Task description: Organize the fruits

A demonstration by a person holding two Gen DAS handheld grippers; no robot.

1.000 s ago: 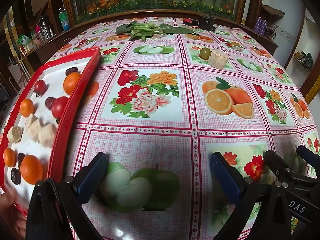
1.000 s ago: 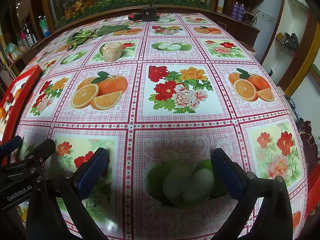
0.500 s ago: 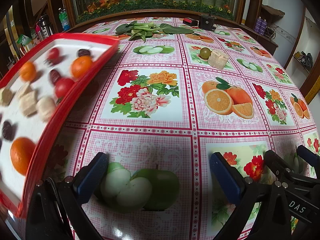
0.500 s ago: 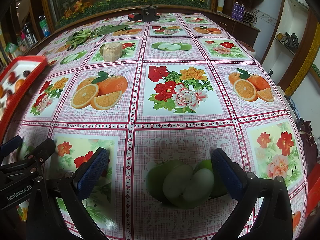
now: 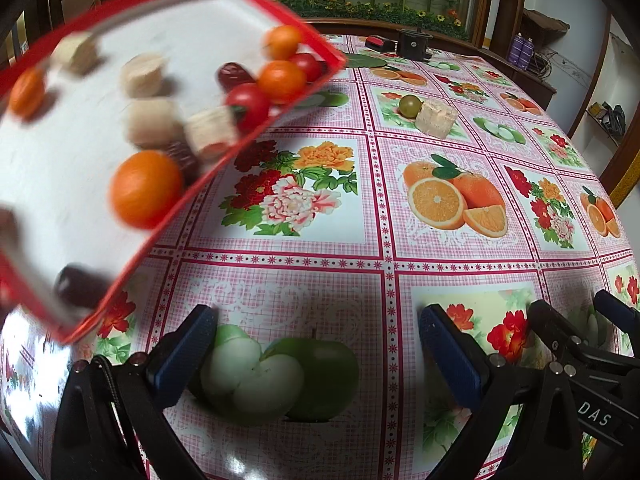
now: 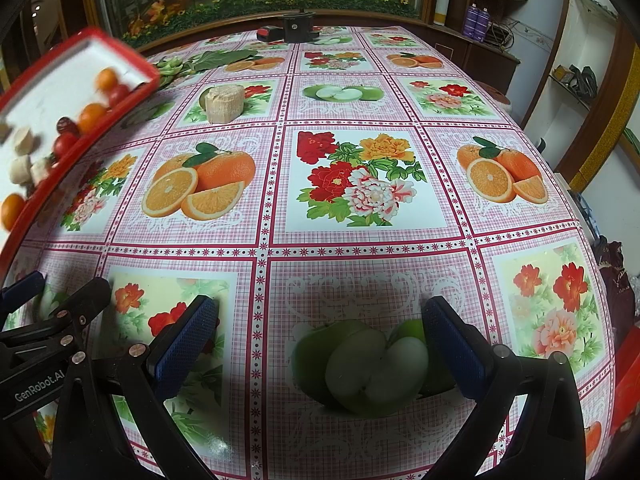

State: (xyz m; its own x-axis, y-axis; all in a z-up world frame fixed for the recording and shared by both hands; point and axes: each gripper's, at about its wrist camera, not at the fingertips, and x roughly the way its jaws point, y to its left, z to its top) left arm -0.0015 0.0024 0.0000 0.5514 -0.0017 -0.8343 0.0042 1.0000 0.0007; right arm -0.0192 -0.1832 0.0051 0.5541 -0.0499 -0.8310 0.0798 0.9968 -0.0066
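Note:
A red-rimmed white tray (image 5: 192, 32) hangs tilted above the table's left side, also seen in the right wrist view (image 6: 48, 96). Blurred fruit slides toward its lower right rim: a large orange (image 5: 146, 188), a tomato (image 5: 248, 106), small oranges (image 5: 282, 80), dark dates (image 5: 234, 76) and beige chunks (image 5: 210, 132). On the flowered tablecloth farther back sit a green fruit (image 5: 410, 106) and a beige chunk (image 5: 435, 117) side by side. My left gripper (image 5: 316, 320) and right gripper (image 6: 320, 312) both stand open and empty over printed apples near the front edge.
Leafy greens (image 6: 216, 58) lie at the back left of the table. A black device (image 6: 298, 26) and a red object (image 6: 266, 33) stand at the far edge. The table drops off on the right toward a shelf and wall.
The tray has lifted off the table's left side and tipped up and rightward; its fruit has rolled toward the lower right rim. Neither gripper has moved.

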